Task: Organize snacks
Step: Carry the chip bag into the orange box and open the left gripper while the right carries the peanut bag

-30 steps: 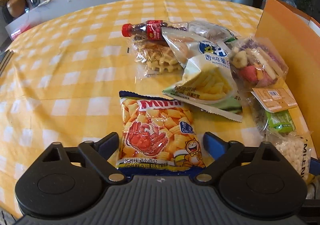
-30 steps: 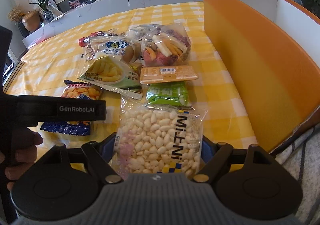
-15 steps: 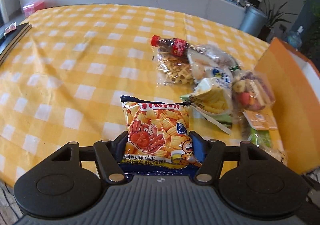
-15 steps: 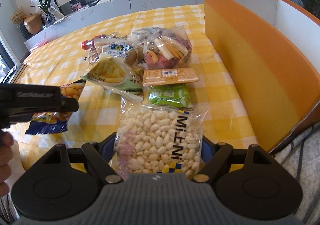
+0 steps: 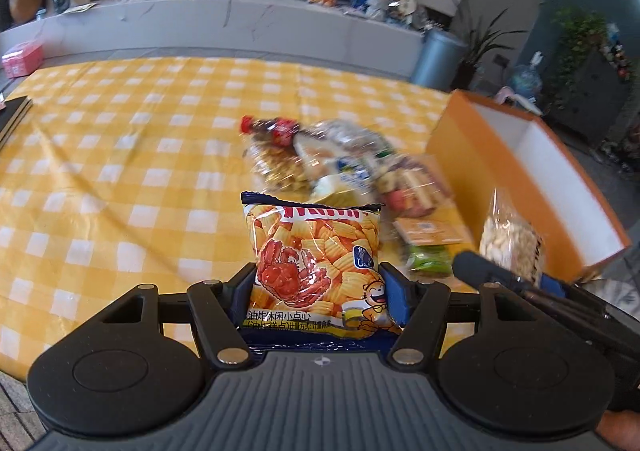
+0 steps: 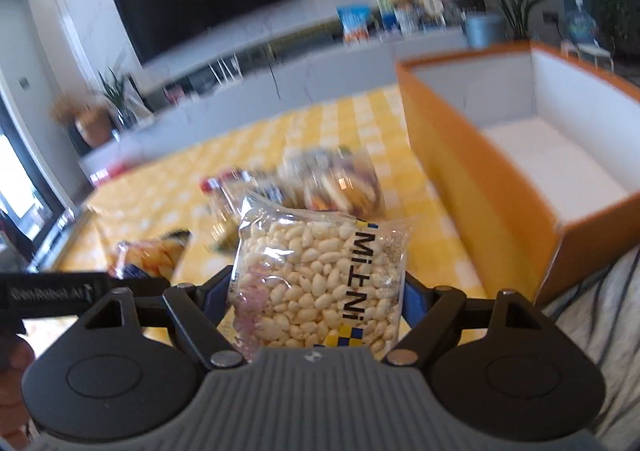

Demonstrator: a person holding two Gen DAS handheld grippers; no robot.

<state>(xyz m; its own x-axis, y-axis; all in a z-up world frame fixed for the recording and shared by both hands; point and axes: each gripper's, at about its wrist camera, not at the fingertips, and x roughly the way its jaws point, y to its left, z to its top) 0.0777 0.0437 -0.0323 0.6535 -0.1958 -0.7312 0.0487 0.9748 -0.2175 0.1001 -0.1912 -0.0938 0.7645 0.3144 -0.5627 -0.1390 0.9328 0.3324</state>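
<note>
Snacks: one crab-chip bag (image 5: 316, 267) clamped in left tool (image 5: 318, 293), one puffed-rice bag (image 6: 320, 283) in right tool (image 6: 318, 291).

Puffed-grain bag (image 6: 320, 283): "MitNi", black letters. Crab-print snack bag (image 5: 316, 271): Chinese line "油炸休闲小点心"; top brand word blurred. Left claw body (image 6: 52, 293): "GenRobot.AI", faint.
</note>
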